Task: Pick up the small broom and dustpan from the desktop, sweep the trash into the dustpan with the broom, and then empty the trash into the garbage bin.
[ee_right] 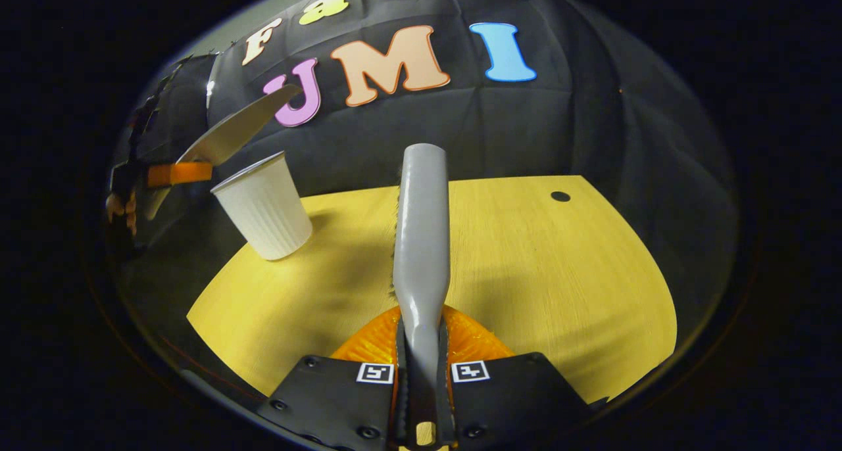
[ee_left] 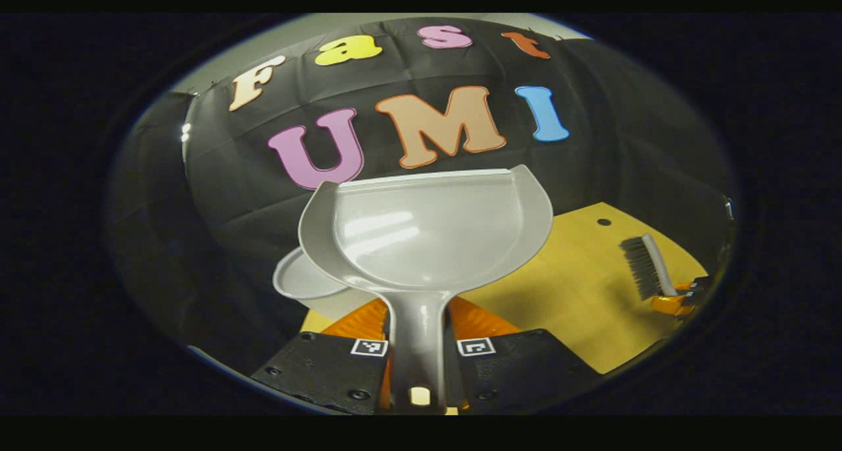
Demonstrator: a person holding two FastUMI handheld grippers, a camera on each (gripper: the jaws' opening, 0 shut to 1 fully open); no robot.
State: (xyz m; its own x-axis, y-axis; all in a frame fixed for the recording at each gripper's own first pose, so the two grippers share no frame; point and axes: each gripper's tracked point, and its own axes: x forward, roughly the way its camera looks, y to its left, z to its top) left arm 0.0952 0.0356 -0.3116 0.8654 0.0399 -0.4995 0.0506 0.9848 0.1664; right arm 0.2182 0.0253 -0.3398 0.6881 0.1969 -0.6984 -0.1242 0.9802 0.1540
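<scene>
My left gripper (ee_left: 420, 365) is shut on the handle of the grey dustpan (ee_left: 427, 234), which is held up in the air with its pan facing me and no trash visible inside. Just behind and below it, the rim of a white paper cup (ee_left: 299, 283) peeks out. In the right gripper view the dustpan (ee_right: 233, 132) tilts above that ribbed cup (ee_right: 263, 208), held by the left gripper (ee_right: 164, 173). My right gripper (ee_right: 421, 385) is shut on the grey broom (ee_right: 421, 240), which points forward over the yellow table (ee_right: 526, 273). The broom (ee_left: 648, 267) and right gripper (ee_left: 687, 300) sit at the far right.
The cup stands near the table's left corner, close to the edge. A small dark hole (ee_right: 560, 196) marks the yellow top at the far right. Black cloth walls close in the table at the back and on both sides.
</scene>
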